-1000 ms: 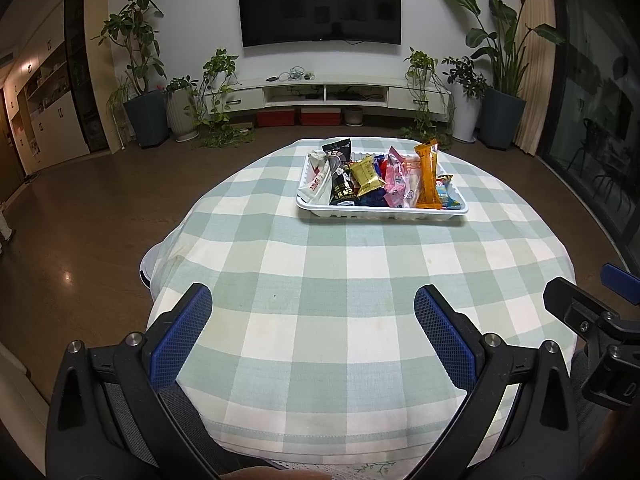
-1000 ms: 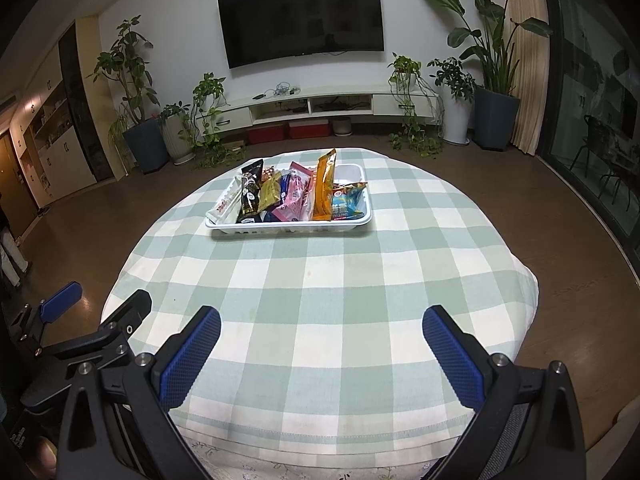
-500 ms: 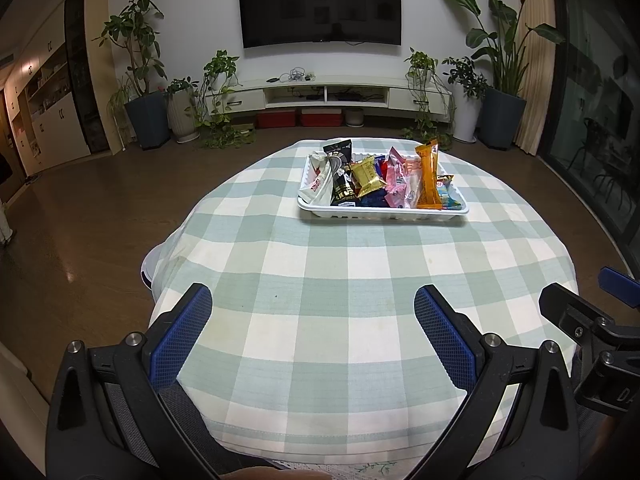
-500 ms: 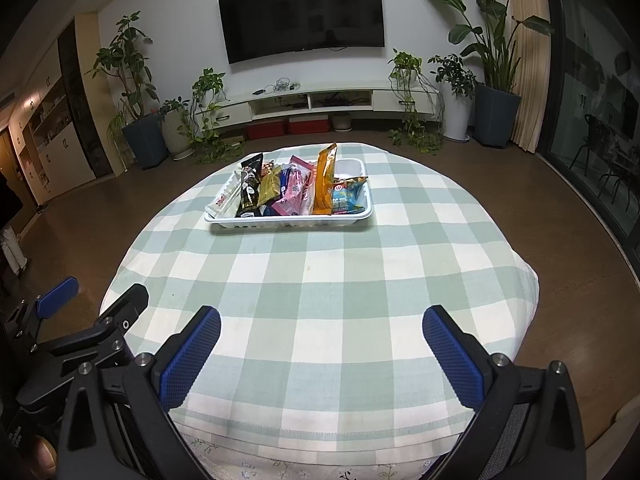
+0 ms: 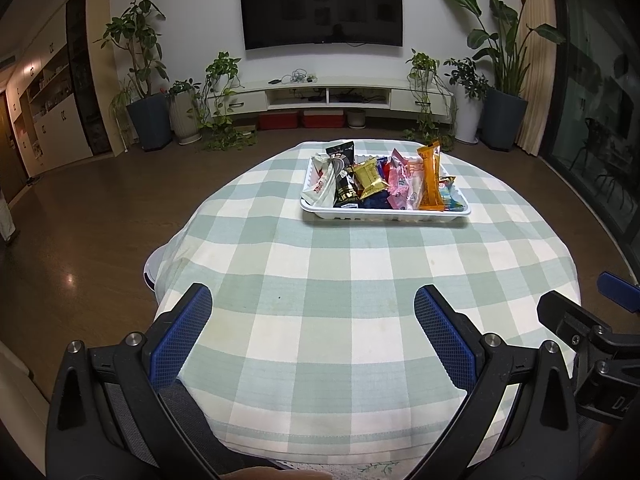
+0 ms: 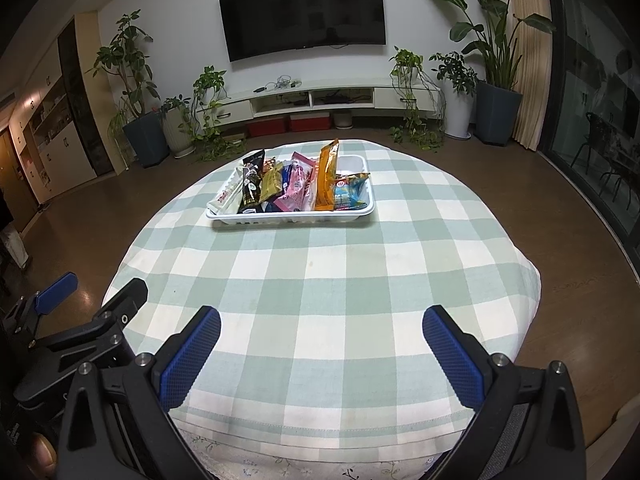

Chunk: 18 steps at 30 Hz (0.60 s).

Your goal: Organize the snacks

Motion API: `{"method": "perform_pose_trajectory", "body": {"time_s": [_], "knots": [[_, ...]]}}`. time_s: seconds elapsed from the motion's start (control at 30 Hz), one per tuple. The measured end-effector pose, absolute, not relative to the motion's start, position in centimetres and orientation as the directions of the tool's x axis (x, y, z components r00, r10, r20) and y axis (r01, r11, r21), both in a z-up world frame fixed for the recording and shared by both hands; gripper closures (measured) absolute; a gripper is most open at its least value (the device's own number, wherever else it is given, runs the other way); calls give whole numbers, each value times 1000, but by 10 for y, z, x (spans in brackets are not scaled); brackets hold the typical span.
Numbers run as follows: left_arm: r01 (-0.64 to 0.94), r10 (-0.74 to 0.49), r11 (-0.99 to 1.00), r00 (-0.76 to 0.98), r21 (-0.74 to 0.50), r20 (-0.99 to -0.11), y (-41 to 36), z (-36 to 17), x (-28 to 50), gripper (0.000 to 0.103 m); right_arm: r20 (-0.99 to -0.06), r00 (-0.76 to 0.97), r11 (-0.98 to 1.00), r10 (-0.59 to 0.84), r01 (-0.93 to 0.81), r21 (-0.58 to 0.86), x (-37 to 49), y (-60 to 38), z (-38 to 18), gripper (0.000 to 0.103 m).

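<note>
A white tray [image 5: 384, 215] [image 6: 294, 220] stands on the far half of the round table, filled with several snack packets: an orange packet [image 5: 430, 178] [image 6: 326, 176] upright, pink packets [image 5: 402, 184] [image 6: 298, 184], a gold one [image 5: 370, 176], a black one [image 5: 344, 178] [image 6: 252, 184]. My left gripper [image 5: 312, 320] is open over the table's near edge, far short of the tray, nothing between its fingers. My right gripper [image 6: 320, 340] is open too, also at the near edge and holding nothing.
A green-and-white checked cloth [image 5: 340, 272] covers the table. Beyond it are a TV [image 5: 320, 2], a low white cabinet [image 5: 328, 96] and potted plants [image 5: 148, 92]. The right gripper's frame [image 5: 592, 336] shows at the left view's right edge.
Both grippers have risen and edged slightly forward; the right view tilts a little. Nothing on the table has moved.
</note>
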<state>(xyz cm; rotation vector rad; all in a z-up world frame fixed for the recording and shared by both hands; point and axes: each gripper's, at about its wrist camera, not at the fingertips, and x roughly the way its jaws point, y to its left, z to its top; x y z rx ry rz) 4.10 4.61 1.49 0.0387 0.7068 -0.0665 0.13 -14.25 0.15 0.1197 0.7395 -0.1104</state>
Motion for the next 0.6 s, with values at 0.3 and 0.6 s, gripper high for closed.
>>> {"method": "perform_pose_trajectory", "body": {"time_s": [0.3,0.6], "knots": [[77,-44,997,755,22,-654,51,8,51,0,-680,731,988,-59,142,67,0,-141,-1,0],[75,-40,997,753,26,-657,58,1,61,0,-685,726,988,-59,141,64,-1,-139,-5,0]]}}
